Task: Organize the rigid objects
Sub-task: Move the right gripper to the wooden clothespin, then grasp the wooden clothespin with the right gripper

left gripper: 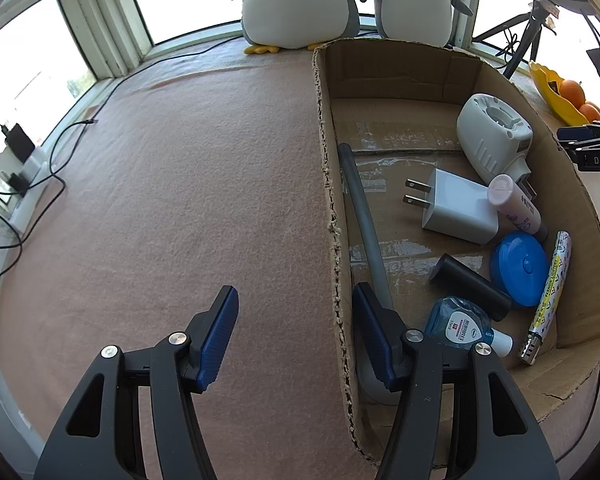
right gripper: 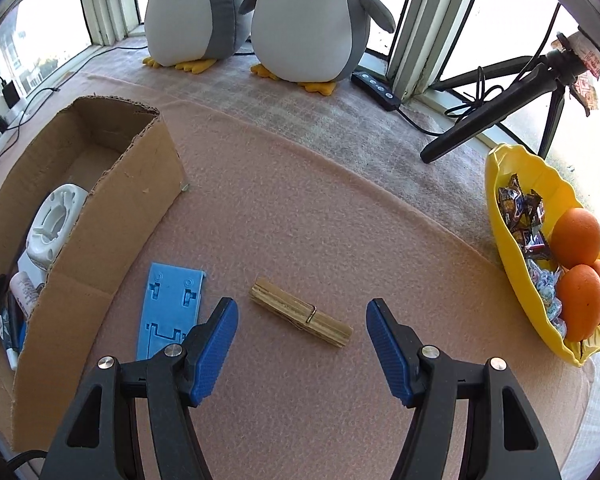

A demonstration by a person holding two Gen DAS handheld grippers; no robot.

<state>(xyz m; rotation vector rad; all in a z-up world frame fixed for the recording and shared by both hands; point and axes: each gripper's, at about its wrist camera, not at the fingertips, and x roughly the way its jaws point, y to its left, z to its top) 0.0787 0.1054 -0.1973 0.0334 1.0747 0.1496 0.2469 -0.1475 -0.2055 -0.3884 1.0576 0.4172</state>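
Clothespin (right gripper: pixel 301 313) between right tool (right gripper: pixel 301 334) fingers, unseen from left wrist.

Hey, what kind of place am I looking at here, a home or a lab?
Probably a home, at a bay-window ledge: two plush penguins stand by the window panes, and a yellow bowl of oranges and sweets sits on the pink felt cover.

pink felt mat (right gripper: pixel 300 220), cardboard box (right gripper: pixel 112 208), clothespin (right gripper: pixel 300 312)
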